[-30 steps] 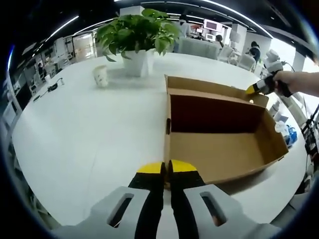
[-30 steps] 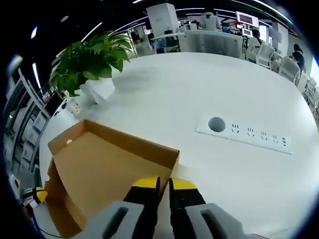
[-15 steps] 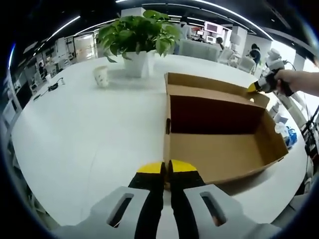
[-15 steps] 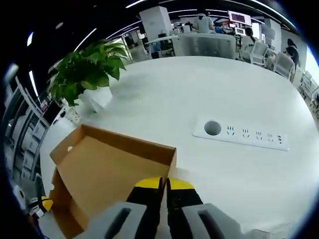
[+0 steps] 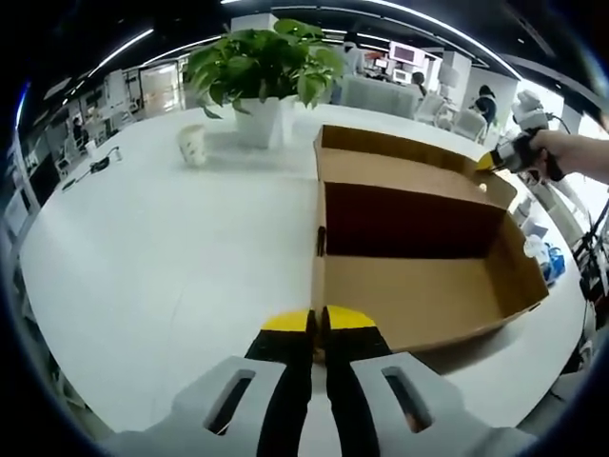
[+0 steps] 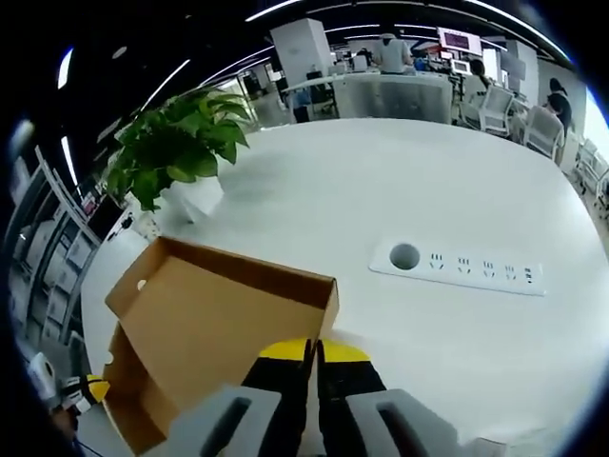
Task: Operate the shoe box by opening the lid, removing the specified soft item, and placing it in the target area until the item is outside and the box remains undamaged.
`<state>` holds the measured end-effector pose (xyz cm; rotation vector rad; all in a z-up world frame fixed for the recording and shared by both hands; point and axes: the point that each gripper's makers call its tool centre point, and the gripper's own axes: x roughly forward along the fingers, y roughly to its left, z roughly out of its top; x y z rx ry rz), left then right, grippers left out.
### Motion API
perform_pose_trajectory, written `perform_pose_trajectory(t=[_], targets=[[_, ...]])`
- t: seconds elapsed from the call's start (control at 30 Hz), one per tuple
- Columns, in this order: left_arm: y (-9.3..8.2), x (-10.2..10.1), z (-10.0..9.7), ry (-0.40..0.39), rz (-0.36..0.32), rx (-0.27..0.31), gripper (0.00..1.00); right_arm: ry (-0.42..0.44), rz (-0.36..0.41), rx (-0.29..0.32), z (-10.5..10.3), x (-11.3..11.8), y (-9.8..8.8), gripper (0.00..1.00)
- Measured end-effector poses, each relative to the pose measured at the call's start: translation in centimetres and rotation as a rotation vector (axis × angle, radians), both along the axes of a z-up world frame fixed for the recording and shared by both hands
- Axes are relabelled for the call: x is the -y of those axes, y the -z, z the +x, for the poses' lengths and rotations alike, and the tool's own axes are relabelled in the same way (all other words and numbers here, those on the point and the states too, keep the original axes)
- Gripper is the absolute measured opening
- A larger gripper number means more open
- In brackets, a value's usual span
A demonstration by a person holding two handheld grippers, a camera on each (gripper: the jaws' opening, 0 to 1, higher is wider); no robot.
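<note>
A brown cardboard shoe box [image 5: 428, 295] lies open on the white table [image 5: 162, 276]. Its inside shows only bare cardboard and a dark back wall. My left gripper [image 5: 319, 320] is shut on the box's near side wall at the corner. The hinged lid [image 5: 400, 164] stands up behind the box. At the lid's far corner, a hand holds my right gripper [image 5: 487, 164]. In the right gripper view, the right gripper [image 6: 312, 348] is shut on the lid's [image 6: 209, 314] edge. The left gripper's yellow tip [image 6: 90, 386] shows at lower left.
A potted plant [image 5: 262, 57] and a paper cup [image 5: 192, 145] stand behind the box on the left. A white power strip [image 6: 457, 271] is set into the table beyond the lid. Office desks, chairs and people are in the background.
The right gripper has swung the lid a little further up and back. The left gripper and the box body have stayed put.
</note>
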<state>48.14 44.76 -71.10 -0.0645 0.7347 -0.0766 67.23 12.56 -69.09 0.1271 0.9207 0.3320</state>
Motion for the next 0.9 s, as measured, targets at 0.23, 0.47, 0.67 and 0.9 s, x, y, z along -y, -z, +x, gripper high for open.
perform_pose_trajectory(t=[0.23, 0.47, 0.67, 0.9], targets=[[0.0, 0.0, 0.0, -0.001, -0.001, 0.006, 0.02, -0.007, 0.020, 0.037, -0.1, -0.1, -1.4, 0.00], [0.0, 0.0, 0.0, -0.001, -0.006, 0.010, 0.02, -0.014, 0.040, 0.065, -0.2, -0.2, -2.4, 0.00], [0.0, 0.0, 0.0, 0.005, 0.000, 0.011, 0.02, -0.018, 0.059, 0.095, -0.5, -0.3, -3.5, 0.00], [0.0, 0.0, 0.0, 0.004, -0.002, 0.014, 0.02, -0.022, 0.064, 0.121, -1.0, -0.4, -4.3, 0.00]])
